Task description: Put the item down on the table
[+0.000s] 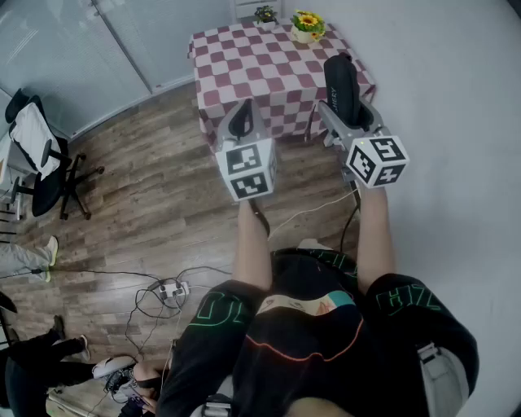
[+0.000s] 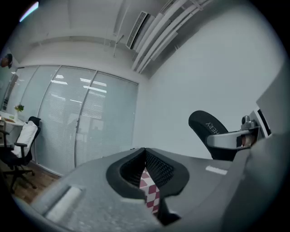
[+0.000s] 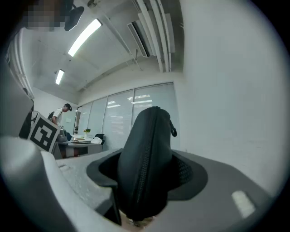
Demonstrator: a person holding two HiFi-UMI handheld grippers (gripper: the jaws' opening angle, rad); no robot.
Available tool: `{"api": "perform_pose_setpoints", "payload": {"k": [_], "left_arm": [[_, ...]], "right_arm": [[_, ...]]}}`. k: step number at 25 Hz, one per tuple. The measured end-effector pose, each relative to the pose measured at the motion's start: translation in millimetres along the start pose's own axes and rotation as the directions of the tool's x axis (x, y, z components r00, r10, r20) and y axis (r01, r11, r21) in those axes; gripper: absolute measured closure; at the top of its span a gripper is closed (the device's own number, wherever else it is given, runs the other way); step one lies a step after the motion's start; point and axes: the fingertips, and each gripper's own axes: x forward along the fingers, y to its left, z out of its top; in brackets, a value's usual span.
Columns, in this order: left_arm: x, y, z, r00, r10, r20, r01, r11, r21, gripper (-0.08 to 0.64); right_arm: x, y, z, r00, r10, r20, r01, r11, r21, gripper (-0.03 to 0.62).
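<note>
Black zip pouch (image 3: 149,163): clamped between the wide-set jaws of the right gripper (image 3: 152,174). Left gripper (image 2: 145,159): closed, empty. Checked table (image 1: 260,65): ahead and below; lower the pouch onto the cloth before releasing.

Flowerpot (image 1: 307,28), perhaps second plant (image 1: 264,14), on table (image 1: 244,73) far edge; chair (image 1: 41,163) far left.

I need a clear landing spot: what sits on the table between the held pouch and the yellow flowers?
Nothing; the head view shows bare checkered cloth between the pouch and the yellow flowers.
</note>
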Motion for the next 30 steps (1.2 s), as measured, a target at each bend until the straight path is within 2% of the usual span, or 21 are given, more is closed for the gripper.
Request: {"api": "perform_pose_setpoints", "payload": {"k": [4,12,18,22,30], "left_arm": [[-0.1,8.8,6.0,1.0,0.006,0.02,-0.006,1.0,0.001,0.552],[-9.6,26.1,7.3,0.999,0.017,0.034,-0.016,0.999,-0.039,0.552],[-19.7,44.3,-0.8,0.998,0.046,0.031,-0.044,0.996,-0.08,0.551],[-22.9,53.8,7.7,0.996,0.072,0.047,-0.068,0.994,-0.087,0.552],[-26.3,51.7,19.4,0.994,0.052,0.094,-0.043,0.995,-0.095,0.552]], "right_arm": [[10.8,9.3,0.6,1.0,0.019,-0.002,-0.019,1.0,-0.021,0.302],[15.9,21.0,3.0,1.0,0.004,-0.024,-0.005,1.0,-0.029,0.302],[11.5,20.3,12.8,1.0,-0.015,-0.016,0.014,0.999,-0.037,0.302],[7.0,13.0,17.9,1.0,-0.029,-0.004,0.029,0.999,-0.034,0.302],[22.1,17.4,33.7,1.0,-0.015,0.022,0.016,0.999,-0.043,0.302]]}}
